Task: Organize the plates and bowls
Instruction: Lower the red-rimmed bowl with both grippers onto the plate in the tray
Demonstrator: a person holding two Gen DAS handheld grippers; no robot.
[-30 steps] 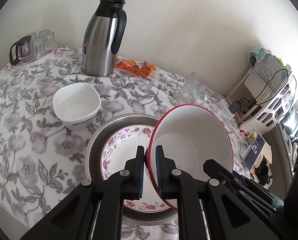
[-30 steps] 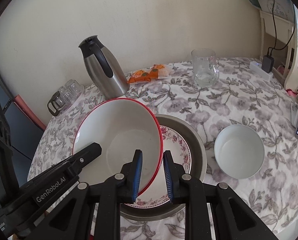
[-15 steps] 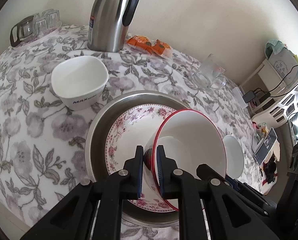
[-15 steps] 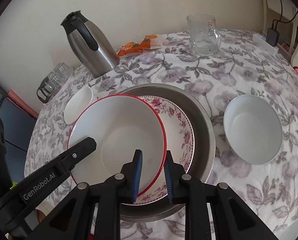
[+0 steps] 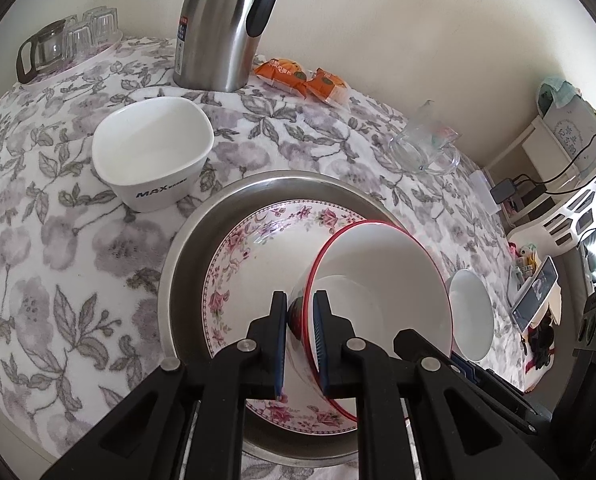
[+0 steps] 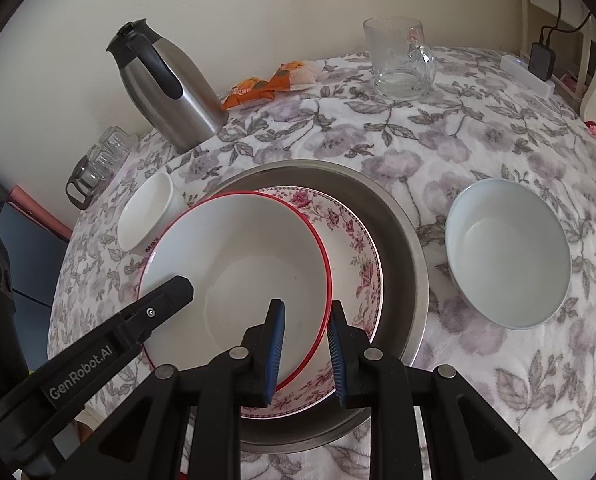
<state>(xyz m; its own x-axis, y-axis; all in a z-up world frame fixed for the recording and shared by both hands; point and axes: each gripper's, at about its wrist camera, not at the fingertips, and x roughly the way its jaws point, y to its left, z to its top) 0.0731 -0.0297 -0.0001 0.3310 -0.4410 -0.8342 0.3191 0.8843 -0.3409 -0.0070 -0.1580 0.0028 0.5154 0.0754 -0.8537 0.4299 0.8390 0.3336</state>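
I have the red-rimmed bowl (image 6: pixel 234 264) pinched on two sides of its rim: the left gripper (image 5: pixel 301 340) has its jaws closed on the edge nearest its camera, and the right gripper (image 6: pixel 305 350) has its jaws clamped across the rim on its own side. The bowl hangs tilted just over the floral plate (image 5: pixel 254 248), which lies inside the steel basin (image 6: pixel 401 240) on the desk (image 5: pixel 58 240); whether its foot already touches the plate I cannot tell. It looks like glazed ceramic, so I judge it stiff, fairly heavy for a rim grip, slick under the pads and ready to chip if it meets the plate hard. A thin rim gives little purchase, so I want both grips kept opposite each other and level, letting the bowl settle flat and centred before either lets go. A square white bowl (image 5: pixel 152 156) sits beside the basin on one side and a round white bowl (image 6: pixel 507 252) stands apart on the other; both look light enough for a one-sided rim hold.
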